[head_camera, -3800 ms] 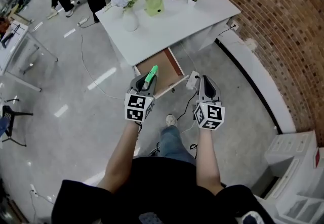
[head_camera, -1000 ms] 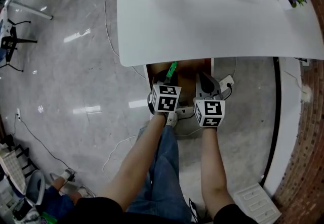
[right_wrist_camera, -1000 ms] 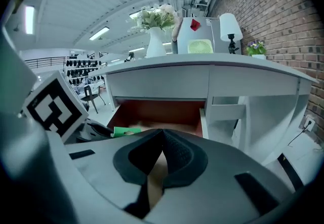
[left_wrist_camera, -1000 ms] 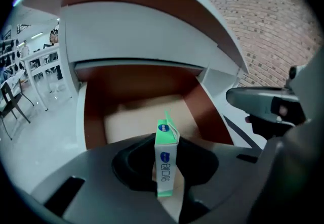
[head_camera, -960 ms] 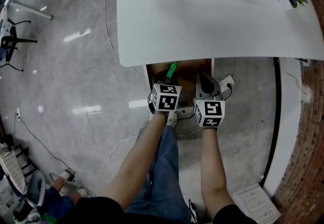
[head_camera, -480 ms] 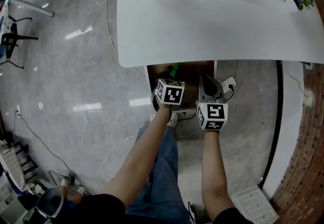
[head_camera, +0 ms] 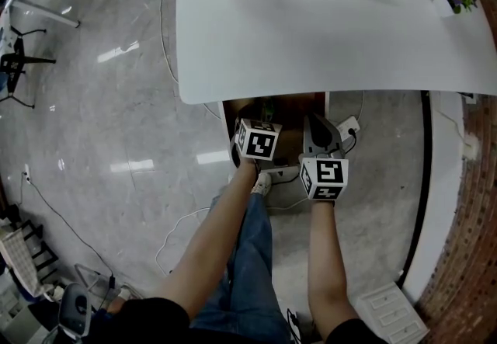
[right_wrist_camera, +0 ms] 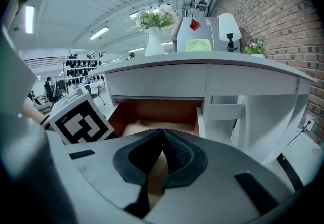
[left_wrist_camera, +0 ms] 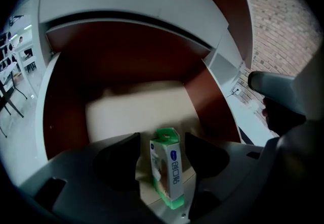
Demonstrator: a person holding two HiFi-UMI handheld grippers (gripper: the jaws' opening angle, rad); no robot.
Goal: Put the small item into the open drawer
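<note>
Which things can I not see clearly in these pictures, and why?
- Left gripper view: whether the small box rests on the drawer floor; the left gripper, jaws just opened around it, hides the floor beneath.
- Head view: the drawer's back part; the desk top covers it.
- Box print: too small.

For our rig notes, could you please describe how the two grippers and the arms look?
The left gripper and right gripper have pale grey shells with dark pads, ribbed on the right. Each carries a white cube with black square markers. Forearms bare; black sleeves.
</note>
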